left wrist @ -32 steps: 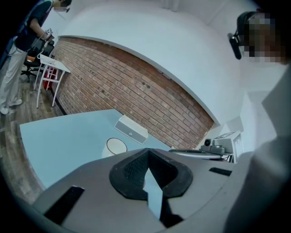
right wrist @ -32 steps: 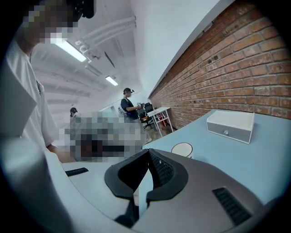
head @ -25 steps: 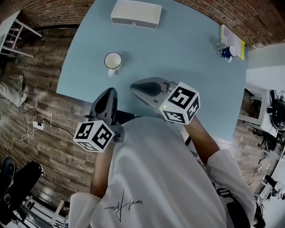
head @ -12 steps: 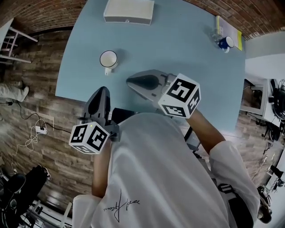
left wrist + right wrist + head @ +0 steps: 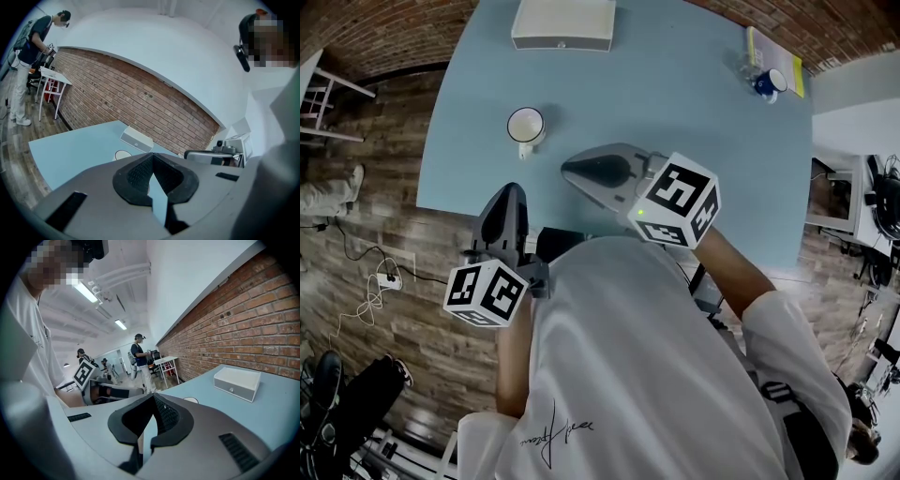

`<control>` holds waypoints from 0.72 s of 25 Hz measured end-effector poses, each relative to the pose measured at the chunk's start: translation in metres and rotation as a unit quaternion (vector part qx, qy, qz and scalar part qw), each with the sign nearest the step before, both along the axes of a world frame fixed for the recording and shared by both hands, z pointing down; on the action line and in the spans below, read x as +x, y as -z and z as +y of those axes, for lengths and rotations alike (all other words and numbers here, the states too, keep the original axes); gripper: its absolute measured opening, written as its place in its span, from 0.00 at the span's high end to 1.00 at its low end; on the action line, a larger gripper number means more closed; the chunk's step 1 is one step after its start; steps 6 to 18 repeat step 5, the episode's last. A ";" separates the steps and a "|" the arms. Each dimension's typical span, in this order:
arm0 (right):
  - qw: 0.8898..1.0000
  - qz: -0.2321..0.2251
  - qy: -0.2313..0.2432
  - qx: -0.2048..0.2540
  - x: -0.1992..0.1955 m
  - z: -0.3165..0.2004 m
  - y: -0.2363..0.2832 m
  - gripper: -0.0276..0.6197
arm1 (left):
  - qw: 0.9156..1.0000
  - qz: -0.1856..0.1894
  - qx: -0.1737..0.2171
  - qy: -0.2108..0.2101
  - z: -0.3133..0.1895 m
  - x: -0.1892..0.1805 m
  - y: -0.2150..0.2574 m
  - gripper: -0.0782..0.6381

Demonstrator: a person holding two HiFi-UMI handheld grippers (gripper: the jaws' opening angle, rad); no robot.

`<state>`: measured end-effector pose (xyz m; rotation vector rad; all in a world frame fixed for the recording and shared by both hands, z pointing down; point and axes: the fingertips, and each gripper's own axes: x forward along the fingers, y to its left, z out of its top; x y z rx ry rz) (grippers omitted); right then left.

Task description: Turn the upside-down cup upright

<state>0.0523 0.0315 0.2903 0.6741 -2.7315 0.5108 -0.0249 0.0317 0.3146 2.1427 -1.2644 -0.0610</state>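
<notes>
A white cup (image 5: 526,126) stands on the light blue table (image 5: 675,112), left of the middle, with its handle toward the near edge. I cannot tell from above which way up it is. It shows small past the jaws as the cup (image 5: 123,154) and the cup (image 5: 191,400). My right gripper (image 5: 569,170) hovers over the table just right of and nearer than the cup, shut and holding nothing. My left gripper (image 5: 511,193) hangs at the table's near edge, below the cup, also shut and holding nothing.
A white box (image 5: 562,23) lies at the table's far edge. At the far right corner are a blue mug (image 5: 766,83) and a yellow-edged notebook (image 5: 788,67). Wooden floor with cables lies to the left. People stand in the background (image 5: 139,359).
The head camera has shifted a little, so everything sits slightly higher and further left in the picture. Cup and both grippers keep their places relative to each other.
</notes>
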 end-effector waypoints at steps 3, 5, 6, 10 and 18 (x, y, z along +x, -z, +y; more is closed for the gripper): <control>1.000 0.001 0.006 -0.002 -0.002 0.001 -0.001 0.93 | 1.000 0.000 0.001 0.003 0.000 -0.002 0.000 0.88; 1.000 0.000 0.009 -0.004 -0.003 0.002 -0.002 0.93 | 1.000 0.002 0.001 0.004 0.000 -0.003 0.000 0.88; 1.000 0.000 0.009 -0.004 -0.003 0.002 -0.002 0.93 | 1.000 0.002 0.001 0.004 0.000 -0.003 0.000 0.88; 1.000 0.000 0.009 -0.004 -0.003 0.002 -0.002 0.93 | 1.000 0.002 0.001 0.004 0.000 -0.003 0.000 0.88; 1.000 0.000 0.009 -0.004 -0.003 0.002 -0.002 0.93 | 1.000 0.002 0.001 0.004 0.000 -0.003 0.000 0.88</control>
